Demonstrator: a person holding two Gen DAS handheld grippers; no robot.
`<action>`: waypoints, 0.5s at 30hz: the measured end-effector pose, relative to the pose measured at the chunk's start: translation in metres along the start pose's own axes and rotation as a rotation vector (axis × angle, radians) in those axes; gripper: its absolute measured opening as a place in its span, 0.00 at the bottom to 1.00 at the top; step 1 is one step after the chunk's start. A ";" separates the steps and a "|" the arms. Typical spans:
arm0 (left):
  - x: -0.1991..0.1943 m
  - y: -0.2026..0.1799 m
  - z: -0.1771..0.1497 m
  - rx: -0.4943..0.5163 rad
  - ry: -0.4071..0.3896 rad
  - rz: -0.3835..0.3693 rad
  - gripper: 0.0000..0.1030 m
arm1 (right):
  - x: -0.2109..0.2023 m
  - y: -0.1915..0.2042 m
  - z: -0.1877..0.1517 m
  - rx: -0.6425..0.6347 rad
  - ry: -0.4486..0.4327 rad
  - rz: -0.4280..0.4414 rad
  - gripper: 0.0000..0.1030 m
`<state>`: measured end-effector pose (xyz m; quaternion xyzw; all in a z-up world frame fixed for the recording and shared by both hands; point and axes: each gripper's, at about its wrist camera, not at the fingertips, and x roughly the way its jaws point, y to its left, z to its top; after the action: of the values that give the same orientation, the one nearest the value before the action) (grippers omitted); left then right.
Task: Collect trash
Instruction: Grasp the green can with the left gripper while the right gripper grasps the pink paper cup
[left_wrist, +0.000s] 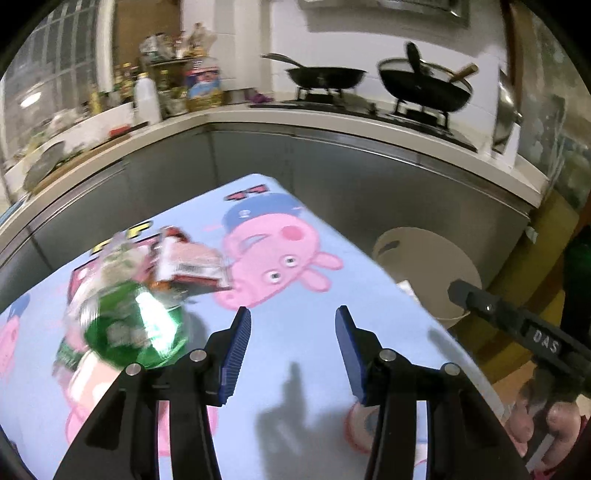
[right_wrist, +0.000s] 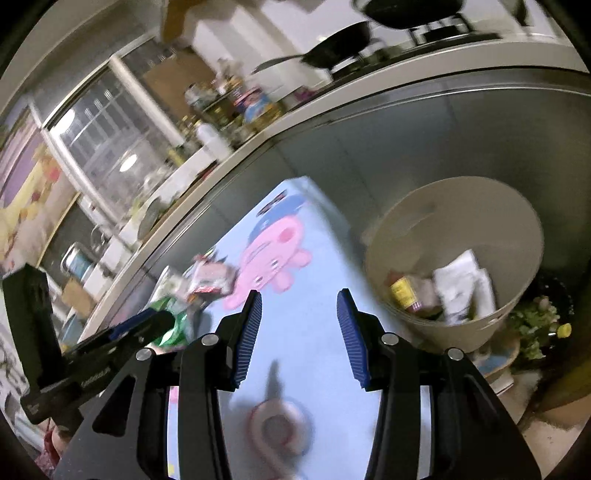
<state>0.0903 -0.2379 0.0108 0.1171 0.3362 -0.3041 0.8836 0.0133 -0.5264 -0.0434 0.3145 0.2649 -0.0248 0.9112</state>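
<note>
A shiny green wrapper (left_wrist: 136, 325) and a red-and-white snack packet (left_wrist: 188, 266) lie on the blue cartoon-pig tablecloth (left_wrist: 295, 258), left of my left gripper (left_wrist: 292, 314). Its blue pads stand apart with only cloth between them. In the right wrist view the green wrapper (right_wrist: 171, 325) and the packet (right_wrist: 210, 277) are blurred, and the left gripper (right_wrist: 147, 323) reaches in beside them. My right gripper (right_wrist: 300, 295) hovers open and empty over the cloth. A beige bin (right_wrist: 517, 236) past the table's right edge holds white paper (right_wrist: 461, 288) and a yellow-labelled item (right_wrist: 402, 291).
A pink-rimmed ring (right_wrist: 277, 428) lies on the cloth near the right gripper's base. The steel-fronted kitchen counter (left_wrist: 332, 125) runs behind the table, with pans (left_wrist: 325, 75) on a stove and bottles at the left. A hand (left_wrist: 561, 417) holds the right gripper (left_wrist: 465, 295). Flowers (right_wrist: 535, 321) stand beside the bin.
</note>
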 end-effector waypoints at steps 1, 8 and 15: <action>-0.004 0.008 -0.003 -0.012 -0.006 0.014 0.46 | 0.003 0.009 -0.004 -0.014 0.013 0.009 0.41; -0.019 0.056 -0.027 -0.088 -0.011 0.084 0.46 | 0.026 0.058 -0.026 -0.097 0.096 0.045 0.41; -0.035 0.134 -0.065 -0.216 -0.003 0.148 0.46 | 0.050 0.096 -0.041 -0.164 0.172 0.078 0.41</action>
<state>0.1180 -0.0896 -0.0145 0.0453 0.3559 -0.2005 0.9116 0.0574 -0.4193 -0.0411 0.2502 0.3306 0.0595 0.9080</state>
